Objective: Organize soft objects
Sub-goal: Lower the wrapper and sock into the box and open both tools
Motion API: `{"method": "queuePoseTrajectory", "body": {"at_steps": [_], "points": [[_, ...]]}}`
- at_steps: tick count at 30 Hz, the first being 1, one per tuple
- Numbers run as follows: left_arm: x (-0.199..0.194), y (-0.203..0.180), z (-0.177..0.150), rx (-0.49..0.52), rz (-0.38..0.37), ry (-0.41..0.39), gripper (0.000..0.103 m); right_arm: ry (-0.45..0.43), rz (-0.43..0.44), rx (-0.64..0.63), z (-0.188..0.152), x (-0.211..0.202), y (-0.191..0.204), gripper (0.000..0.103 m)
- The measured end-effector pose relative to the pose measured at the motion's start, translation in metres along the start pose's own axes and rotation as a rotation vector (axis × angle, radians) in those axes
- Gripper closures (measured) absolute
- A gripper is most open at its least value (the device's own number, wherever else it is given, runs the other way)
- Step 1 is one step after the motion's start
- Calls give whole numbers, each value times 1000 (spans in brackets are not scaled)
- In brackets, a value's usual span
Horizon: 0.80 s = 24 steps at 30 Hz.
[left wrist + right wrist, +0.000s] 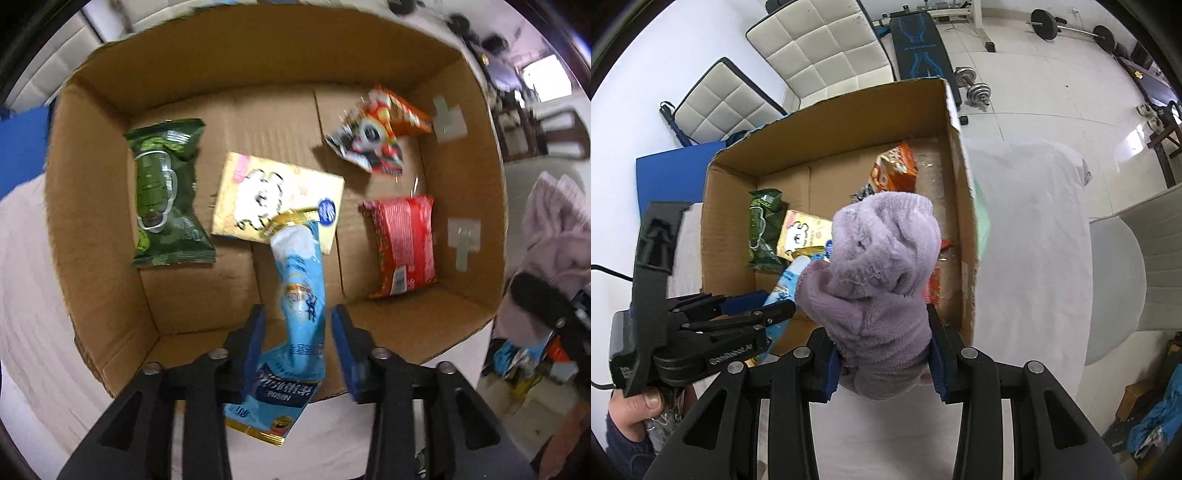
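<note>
An open cardboard box (pixel 92 206) (pixel 960 192) stands on a white-covered table. In it lie a green snack bag (pixel 162 195) (pixel 762 229), a yellow tissue pack (pixel 273 199) (pixel 801 236), an orange-and-black snack bag (pixel 376 129) (pixel 895 170) and a red packet (pixel 406 243). My left gripper (pixel 298 325) (pixel 764 304) hovers over the box's near edge with a light blue Nestle pouch (pixel 299 306) between its fingers; the jaws stand apart around it. My right gripper (pixel 882 354) is shut on a bunched lilac towel (pixel 882 273) at the box's near edge.
The box fills most of the table in front of me. White cloth (pixel 1027 229) covers the table to its right. A grey chair (pixel 1134 266) stands at the right. White padded seats (pixel 820 48), a bench and dumbbells (pixel 975 86) lie on the floor behind.
</note>
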<state>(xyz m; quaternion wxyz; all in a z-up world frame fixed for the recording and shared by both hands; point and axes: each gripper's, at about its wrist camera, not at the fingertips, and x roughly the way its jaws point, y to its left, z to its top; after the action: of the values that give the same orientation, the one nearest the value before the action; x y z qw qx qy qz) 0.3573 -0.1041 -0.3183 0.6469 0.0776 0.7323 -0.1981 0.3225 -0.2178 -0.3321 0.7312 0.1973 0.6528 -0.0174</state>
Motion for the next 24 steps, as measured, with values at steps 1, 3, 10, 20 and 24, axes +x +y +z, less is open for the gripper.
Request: {"method": "queuePoseTrajectory", "body": {"at_steps": [1, 3, 10, 20, 24], "points": [[-4, 4, 0, -19, -19, -12, 55, 6, 4, -1, 1, 1, 2, 62], [-11, 11, 0, -52, -38, -26, 45, 21, 14, -2, 3, 6, 6, 62], [-22, 37, 4, -144, -67, -77, 29, 118, 69, 16, 7, 39, 18, 62], [27, 27, 1, -66, -57, 75, 30, 155, 38, 20, 5, 63, 24, 62], [35, 12, 3, 28, -21, 98, 75, 151, 22, 23, 5, 63, 21, 62]]}}
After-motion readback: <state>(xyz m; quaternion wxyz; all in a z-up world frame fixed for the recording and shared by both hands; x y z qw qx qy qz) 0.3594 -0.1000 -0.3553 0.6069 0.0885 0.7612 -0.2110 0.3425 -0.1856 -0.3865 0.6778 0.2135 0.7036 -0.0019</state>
